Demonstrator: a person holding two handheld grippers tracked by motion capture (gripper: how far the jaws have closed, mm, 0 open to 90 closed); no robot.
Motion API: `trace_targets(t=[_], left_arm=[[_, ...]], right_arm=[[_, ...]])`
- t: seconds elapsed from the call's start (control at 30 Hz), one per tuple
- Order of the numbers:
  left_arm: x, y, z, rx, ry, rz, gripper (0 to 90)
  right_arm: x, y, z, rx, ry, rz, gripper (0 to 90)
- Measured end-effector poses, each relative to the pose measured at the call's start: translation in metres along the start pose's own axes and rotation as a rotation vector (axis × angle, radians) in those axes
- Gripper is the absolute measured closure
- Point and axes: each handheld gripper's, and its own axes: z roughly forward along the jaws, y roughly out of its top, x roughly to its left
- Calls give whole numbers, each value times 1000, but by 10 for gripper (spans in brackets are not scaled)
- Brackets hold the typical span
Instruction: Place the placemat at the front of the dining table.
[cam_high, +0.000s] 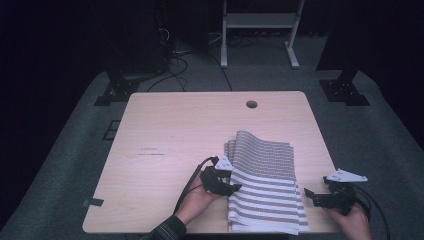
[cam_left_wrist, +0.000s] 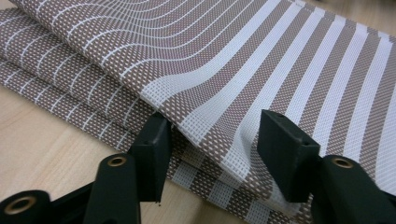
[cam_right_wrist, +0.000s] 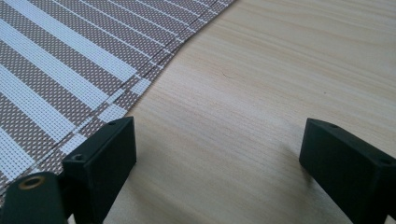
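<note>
A folded striped cloth (cam_high: 265, 185), brown and white, lies on the near right part of the light wooden counter (cam_high: 170, 135), its near edge at the counter's near edge and its far end bulging up in a soft hump. In the left gripper view the cloth shows as several stacked layers, the top one lifted slightly at its left edge.

The left gripper (cam_high: 231, 189) sits at the cloth's left edge, held by the person's left hand (cam_high: 197, 200). Its jaws stand moderately apart and straddle the edge of the top layer: one jaw at the fold line beside the stack, the other over the striped surface. They are not closed on the fabric.

The right gripper (cam_high: 309, 193), in the right hand (cam_high: 352, 220), rests just beside the cloth's right edge, its jaws wide apart over bare counter; one jaw is near the hem
</note>
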Motion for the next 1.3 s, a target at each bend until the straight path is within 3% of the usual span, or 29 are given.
trace_targets(t=[0.23,0.47,0.73,1.3], left_arm=[[0,2,-7,-20,-26,-4,654],[0,6,-19,-32,11,28,800],[6,3,-29,-34,19,38,804],[21,-7,-53,-46,64,7,820]], right_arm=[[0,0,0,0,0,0,96],[0,0,0,0,0,0,95],[0,0,0,0,0,0,95],[0,0,0,0,0,0,95]])
